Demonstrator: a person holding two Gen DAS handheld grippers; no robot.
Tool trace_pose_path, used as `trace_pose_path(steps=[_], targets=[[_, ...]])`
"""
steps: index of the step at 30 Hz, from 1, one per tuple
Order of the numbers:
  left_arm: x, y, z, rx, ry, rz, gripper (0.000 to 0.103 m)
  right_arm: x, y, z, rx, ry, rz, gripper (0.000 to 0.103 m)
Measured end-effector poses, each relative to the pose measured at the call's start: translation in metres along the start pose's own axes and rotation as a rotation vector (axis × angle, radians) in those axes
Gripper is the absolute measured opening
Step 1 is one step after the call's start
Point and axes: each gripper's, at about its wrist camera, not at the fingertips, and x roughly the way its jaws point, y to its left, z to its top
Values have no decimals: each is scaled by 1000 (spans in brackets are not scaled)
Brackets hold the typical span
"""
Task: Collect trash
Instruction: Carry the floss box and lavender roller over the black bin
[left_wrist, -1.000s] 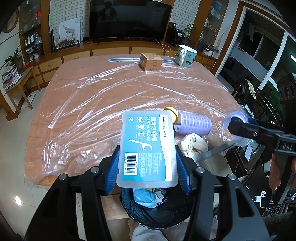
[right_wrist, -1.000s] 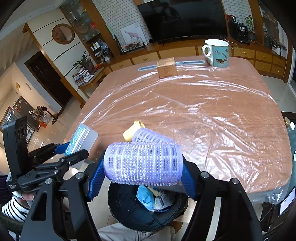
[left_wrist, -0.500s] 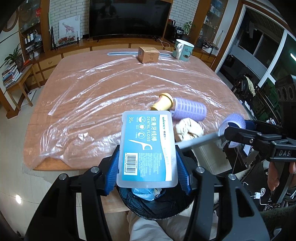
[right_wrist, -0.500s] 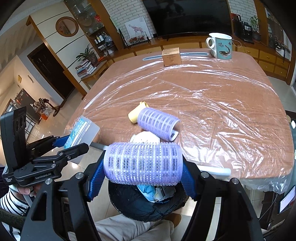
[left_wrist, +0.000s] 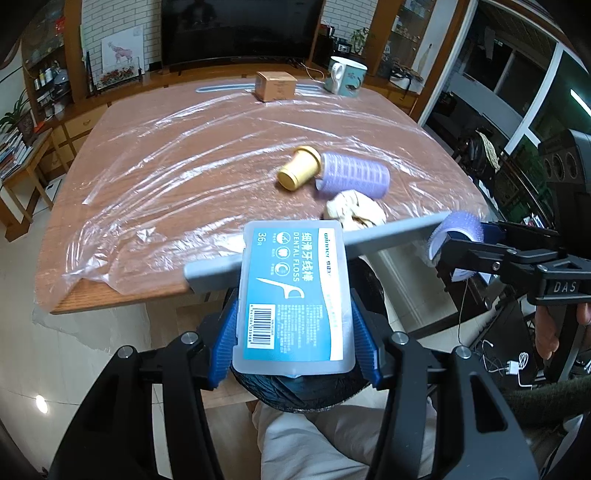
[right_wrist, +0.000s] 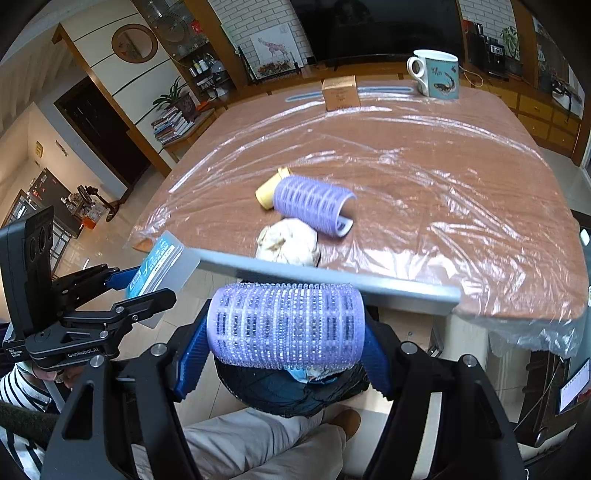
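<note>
Plastic-covered wooden table (left_wrist: 155, 177) with a mug (left_wrist: 347, 79) and a small box (left_wrist: 276, 85) at the far edge. Left claw (left_wrist: 293, 325) grips a dental floss box (left_wrist: 293, 295), right claw (right_wrist: 286, 332) grips a purple hair roller (right_wrist: 286, 325), both over a black-lined trash bin (right_wrist: 280, 391). Second roller (right_wrist: 314, 205), yellow cap (left_wrist: 299, 172) and crumpled tissue (right_wrist: 288, 242) lie on the table.

- Right gripper (right_wrist: 286, 332) fingers clamp a purple hair roller (right_wrist: 286, 326) over a black bin (right_wrist: 288, 391).
- Another roller (right_wrist: 314, 205), yellow cap (right_wrist: 266, 192) and crumpled tissue (right_wrist: 288, 242) lie on the tabletop (right_wrist: 424, 177).
</note>
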Motion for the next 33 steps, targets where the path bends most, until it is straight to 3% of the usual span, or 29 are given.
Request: trace_pose_path(steps=[33], targets=[[49, -5, -36, 48, 180, 13, 55, 54, -7, -28, -12, 149, -23, 69]])
